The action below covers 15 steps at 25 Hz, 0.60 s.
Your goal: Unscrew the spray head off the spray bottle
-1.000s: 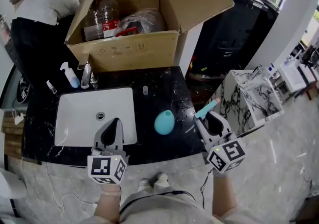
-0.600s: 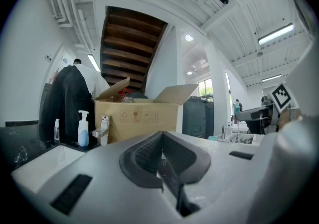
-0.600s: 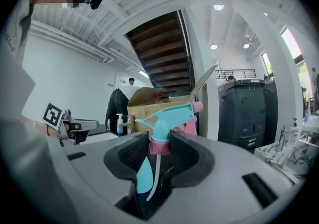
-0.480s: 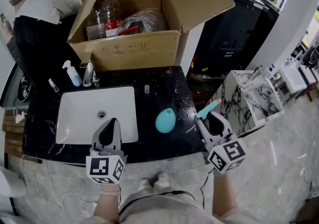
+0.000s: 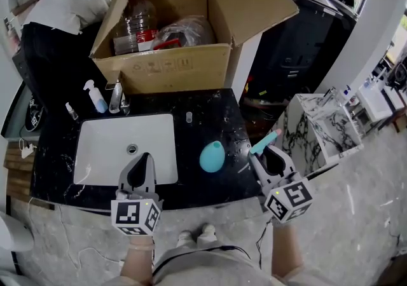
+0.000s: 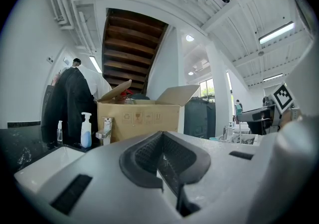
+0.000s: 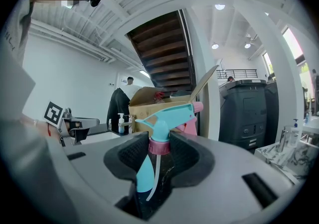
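My right claw pinches the pink collar of the teal spray head. Its thin tube hangs free, so I think the head is already off. The teal bottle lies on the black table beside the sink. My left claw is closed tight and empty, so nothing steadies the bottle.

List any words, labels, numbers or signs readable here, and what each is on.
No words or numbers are legible.
cardboard box: row of printed handling symbols, no wording readable.
clear bottle in the box: label too blurred.
marker cubes: black-and-white square patterns, no letters.
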### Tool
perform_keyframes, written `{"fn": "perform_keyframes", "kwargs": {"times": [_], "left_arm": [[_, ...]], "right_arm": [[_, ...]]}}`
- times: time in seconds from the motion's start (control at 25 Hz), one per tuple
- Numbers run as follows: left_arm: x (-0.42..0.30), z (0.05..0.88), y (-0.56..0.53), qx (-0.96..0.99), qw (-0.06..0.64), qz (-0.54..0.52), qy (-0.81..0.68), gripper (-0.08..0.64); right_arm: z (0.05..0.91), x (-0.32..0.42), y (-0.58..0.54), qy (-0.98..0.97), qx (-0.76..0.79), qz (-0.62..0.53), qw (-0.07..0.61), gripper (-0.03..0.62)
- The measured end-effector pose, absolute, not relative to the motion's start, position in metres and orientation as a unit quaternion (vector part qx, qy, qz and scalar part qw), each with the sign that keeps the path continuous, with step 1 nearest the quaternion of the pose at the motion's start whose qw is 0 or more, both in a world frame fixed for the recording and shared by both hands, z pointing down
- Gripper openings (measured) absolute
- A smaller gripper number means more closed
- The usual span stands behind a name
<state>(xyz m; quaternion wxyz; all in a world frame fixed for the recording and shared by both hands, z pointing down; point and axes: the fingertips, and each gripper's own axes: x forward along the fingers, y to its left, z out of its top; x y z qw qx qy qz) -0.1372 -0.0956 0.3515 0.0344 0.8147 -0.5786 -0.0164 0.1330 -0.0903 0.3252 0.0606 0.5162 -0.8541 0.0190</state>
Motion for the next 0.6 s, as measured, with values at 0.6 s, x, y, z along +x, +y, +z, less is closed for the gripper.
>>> {"fn": "perform_keyframes", "kwargs": {"times": [0.6], "left_arm": [[-0.1343,0.3575,-0.0953,0.814,0.044,-0.012,-0.579,0.006]], "right_arm": [[0.3318,0.1387,-0.0888,-0.852,0.518,0.028,0.067,0.140]]}}
